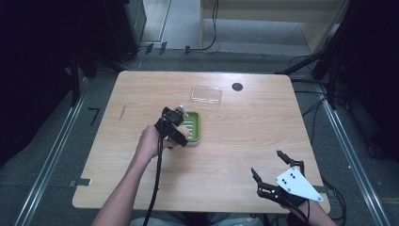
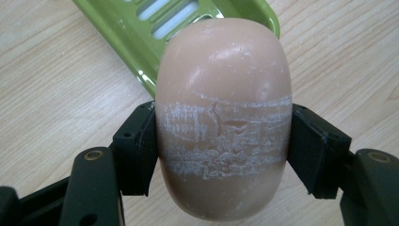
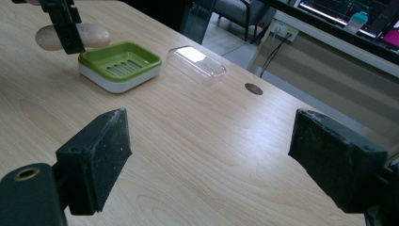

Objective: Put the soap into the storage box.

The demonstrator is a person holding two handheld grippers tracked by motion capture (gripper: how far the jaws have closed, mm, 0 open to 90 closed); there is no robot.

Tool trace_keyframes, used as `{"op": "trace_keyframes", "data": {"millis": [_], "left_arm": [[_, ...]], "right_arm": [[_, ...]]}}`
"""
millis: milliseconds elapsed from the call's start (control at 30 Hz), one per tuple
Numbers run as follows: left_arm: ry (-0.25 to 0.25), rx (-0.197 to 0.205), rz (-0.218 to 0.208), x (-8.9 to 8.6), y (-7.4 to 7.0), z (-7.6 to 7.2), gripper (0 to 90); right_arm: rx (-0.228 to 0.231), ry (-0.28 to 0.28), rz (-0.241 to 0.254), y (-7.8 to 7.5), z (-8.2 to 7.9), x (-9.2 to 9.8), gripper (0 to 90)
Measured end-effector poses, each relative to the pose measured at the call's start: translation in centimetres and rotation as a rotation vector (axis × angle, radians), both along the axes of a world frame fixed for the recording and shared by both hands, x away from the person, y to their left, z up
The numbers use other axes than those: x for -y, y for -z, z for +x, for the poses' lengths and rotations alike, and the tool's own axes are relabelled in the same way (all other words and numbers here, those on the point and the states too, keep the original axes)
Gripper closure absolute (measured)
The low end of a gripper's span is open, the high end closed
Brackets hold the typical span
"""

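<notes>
Clamped in the left gripper (image 2: 221,150), beige soap (image 2: 223,117) overhangs the green dish (image 1: 194,127); right gripper (image 1: 270,169) gapes near clear lid (image 1: 206,94).

From the high view we look forward and down over the whole table (image 1: 226,155), the floor beyond it at the top. The left gripper view sits very close above the bar of soap (image 2: 223,117), facing almost straight down at the green soap dish (image 2: 136,52). The right gripper view looks low across the tabletop from its near right corner toward the far left, sharing the dish (image 3: 120,68), soap (image 3: 91,35) and clear lid (image 3: 197,66) with the others
</notes>
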State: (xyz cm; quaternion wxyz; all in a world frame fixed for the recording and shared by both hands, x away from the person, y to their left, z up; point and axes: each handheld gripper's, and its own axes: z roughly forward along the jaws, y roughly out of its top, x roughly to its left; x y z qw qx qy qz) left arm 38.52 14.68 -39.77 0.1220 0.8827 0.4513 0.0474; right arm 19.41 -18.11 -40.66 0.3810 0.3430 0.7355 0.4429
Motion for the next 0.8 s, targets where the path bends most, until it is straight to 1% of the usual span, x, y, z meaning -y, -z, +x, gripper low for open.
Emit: {"op": "trace_keyframes", "data": {"millis": [67, 167, 233, 300, 367, 467, 533, 600, 633, 700, 733, 800], "left_arm": [[0.008, 0.000, -0.004, 0.0, -0.1, 0.1, 33.5], [0.000, 0.007, -0.010, 0.1, -0.2, 0.3, 33.5], [-0.007, 0.005, -0.017, 0.1, -0.3, 0.5, 33.5], [-0.021, 0.015, -0.023, 0.1, -0.2, 0.7, 33.5], [-0.028, 0.014, -0.022, 0.1, -0.2, 0.8, 33.5], [-0.043, 0.021, -0.029, 0.2, -0.1, 1.1, 33.5], [-0.048, 0.022, -0.023, 0.2, -0.1, 1.3, 33.5], [-0.059, 0.028, -0.041, 0.2, -0.2, 1.5, 33.5], [-0.063, 0.029, -0.039, 0.3, -0.3, 1.6, 33.5], [-0.070, 0.034, -0.049, 0.4, -0.2, 1.7, 33.5], [-0.071, 0.030, -0.044, 0.5, -0.2, 1.8, 33.5], [-0.080, 0.040, -0.042, 0.6, 0.0, 1.9, 33.5]], "right_arm": [[0.000, -0.001, -0.001, 0.0, 0.0, 0.0, 13.0], [0.001, 0.002, 0.001, 0.0, 0.0, 0.0, 13.1], [0.001, 0.003, 0.002, 0.0, 0.0, 0.0, 13.1], [0.000, 0.001, 0.000, 0.0, 0.0, 0.0, 13.1], [0.000, 0.002, 0.000, 0.0, 0.0, 0.0, 13.1], [0.000, 0.002, 0.000, 0.0, 0.0, 0.0, 13.1], [-0.001, 0.000, -0.002, 0.0, 0.0, 0.0, 13.1], [-0.001, 0.002, -0.001, 0.0, 0.0, 0.0, 13.1], [0.000, 0.002, 0.000, 0.0, 0.0, 0.0, 13.0], [-0.001, 0.002, -0.002, 0.0, 0.0, 0.0, 13.1], [-0.001, 0.001, -0.002, 0.0, 0.0, 0.0, 13.1], [0.000, 0.002, -0.001, 0.0, 0.0, 0.0, 13.1]]}}
